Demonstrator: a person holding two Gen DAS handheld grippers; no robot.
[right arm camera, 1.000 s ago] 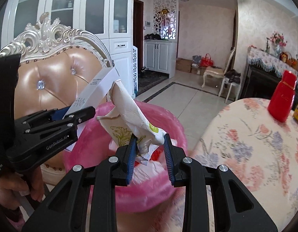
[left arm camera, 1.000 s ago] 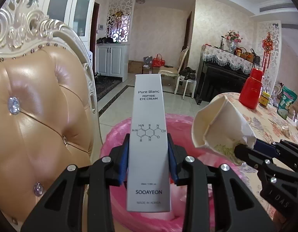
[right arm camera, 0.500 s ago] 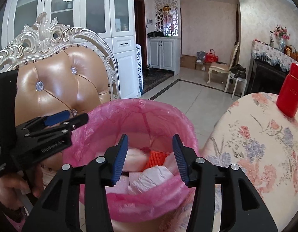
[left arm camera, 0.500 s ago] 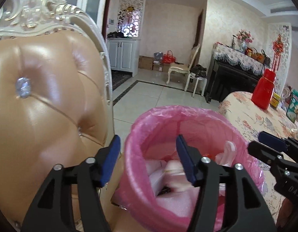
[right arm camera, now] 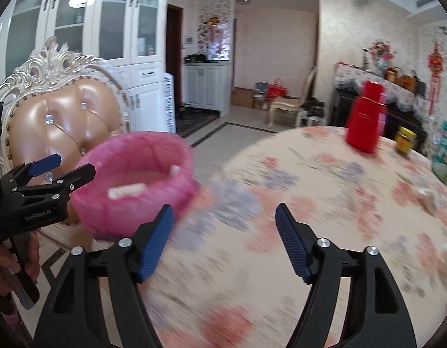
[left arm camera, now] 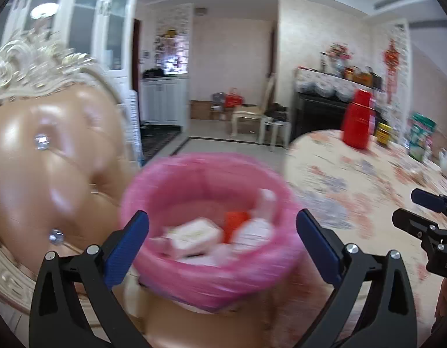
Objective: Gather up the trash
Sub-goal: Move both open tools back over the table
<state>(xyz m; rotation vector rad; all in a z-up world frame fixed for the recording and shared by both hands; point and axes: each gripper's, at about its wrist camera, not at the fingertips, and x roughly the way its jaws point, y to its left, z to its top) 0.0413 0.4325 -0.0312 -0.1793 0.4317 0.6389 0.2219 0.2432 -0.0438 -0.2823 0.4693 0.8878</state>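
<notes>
The left gripper [left arm camera: 222,233] points forward and a little down at the pink bin [left arm camera: 207,226]. Its two blue pads [left arm camera: 127,240] stand far apart, one on each side of the bin in the left wrist view. The jaws are opening, and nothing is pinched between them. The right wrist view shows this same gripper from the side [right arm camera: 61,163], close to the near rim of the bin, with a hand [right arm camera: 11,264] wrapped around its handle.

The right gripper [right arm camera: 223,240] also tips a little down. It hangs over the flowery tablecloth [right arm camera: 325,203], to the right of the bin. Its jaws are opening too, and only the cloth shows in the gap between them, so it holds nothing.

The bin is round and lined with a thin pink bag. It sits between the tan padded chair [right arm camera: 66,116] and the edge of the table. Inside it lie pale wrappers and boxes [left arm camera: 194,235] and one orange thing [left arm camera: 235,223] (the picture is blurry, so the pieces are hard to tell apart).

Further back on the table stands a tall red bottle [right arm camera: 365,121], with a small yellow jar [right arm camera: 405,140] just beside it.
</notes>
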